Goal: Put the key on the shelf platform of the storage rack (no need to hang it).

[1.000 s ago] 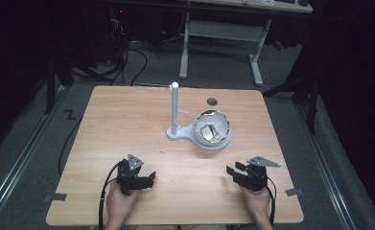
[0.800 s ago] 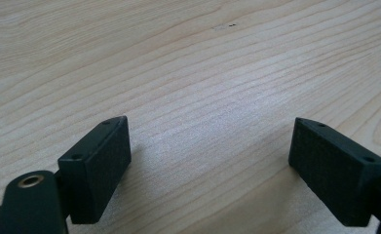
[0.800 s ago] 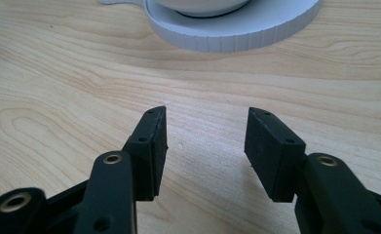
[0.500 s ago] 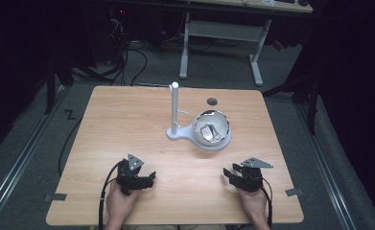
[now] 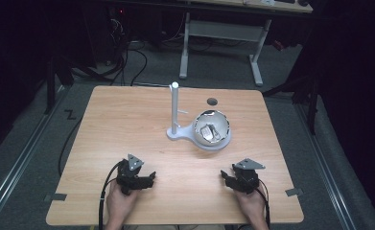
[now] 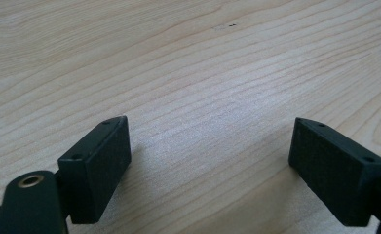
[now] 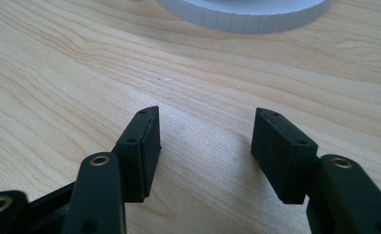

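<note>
Near edge of the wooden table [image 5: 127, 124]: left gripper [image 5: 144, 178] rests low on the wood, jaws spread wide, nothing between them; in the left gripper view there is bare grain between its pads [image 6: 98, 165]. Right gripper [image 5: 226, 176] also sits near the front edge, jaws parted, a narrower gap than the left, empty; in the right gripper view it points toward a white ribbed rim [image 7: 246, 14] just ahead, probably the base under the bowl.

Farther, mid-table and well apart from both grippers: a white stand [image 5: 178, 133] with an upright post [image 5: 174, 105], and touching its base on the right a shiny round bowl [image 5: 213, 129].

Handling guess: the bowl looks like thin metal or foil-lined, so likely light, stiff and slick; a pinch on the rim seems the best hold. The post is rigid and slim, easy to clamp across, but the stand could tip if pulled high up.

Hard to tell: what lies inside the bowl, something small and pale, too blurred to name. Can't tell if bowl and stand are one piece. Dark round spot [image 5: 212, 101] behind the bowl may be a table hole or a small disc. The white rim is cut off at the top in the right gripper view.
</note>
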`<state>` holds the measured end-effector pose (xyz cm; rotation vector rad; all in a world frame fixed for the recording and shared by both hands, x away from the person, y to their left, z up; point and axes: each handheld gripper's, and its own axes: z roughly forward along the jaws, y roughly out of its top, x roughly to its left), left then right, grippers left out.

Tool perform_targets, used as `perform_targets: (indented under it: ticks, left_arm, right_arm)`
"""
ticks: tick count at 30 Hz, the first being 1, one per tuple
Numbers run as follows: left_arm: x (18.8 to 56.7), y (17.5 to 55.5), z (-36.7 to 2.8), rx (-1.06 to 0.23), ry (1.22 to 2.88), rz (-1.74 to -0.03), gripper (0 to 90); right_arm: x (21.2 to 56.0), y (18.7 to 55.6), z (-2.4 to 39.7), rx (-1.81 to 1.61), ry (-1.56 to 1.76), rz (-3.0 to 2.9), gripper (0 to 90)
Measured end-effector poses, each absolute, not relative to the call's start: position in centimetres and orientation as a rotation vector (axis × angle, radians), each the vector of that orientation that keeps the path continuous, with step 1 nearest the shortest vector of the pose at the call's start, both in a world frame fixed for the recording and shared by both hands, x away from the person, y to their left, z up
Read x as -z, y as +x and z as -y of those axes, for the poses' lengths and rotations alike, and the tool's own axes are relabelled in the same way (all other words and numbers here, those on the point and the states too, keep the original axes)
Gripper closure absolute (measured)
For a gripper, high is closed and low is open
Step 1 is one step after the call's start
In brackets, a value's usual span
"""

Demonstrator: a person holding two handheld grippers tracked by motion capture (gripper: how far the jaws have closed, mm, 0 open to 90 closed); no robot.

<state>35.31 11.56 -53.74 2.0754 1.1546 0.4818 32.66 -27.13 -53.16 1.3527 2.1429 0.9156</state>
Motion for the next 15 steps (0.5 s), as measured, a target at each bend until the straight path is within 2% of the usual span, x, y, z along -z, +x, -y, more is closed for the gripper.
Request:
perform_targets:
  ticks: [15]
  left_arm:
    - [53.74, 35.29, -11.55, -0.482, 2.075, -1.155, 15.8]
  right_arm:
    - [53.16, 32.6, 27.03, -0.912, 1.349, -2.148, 41.0]
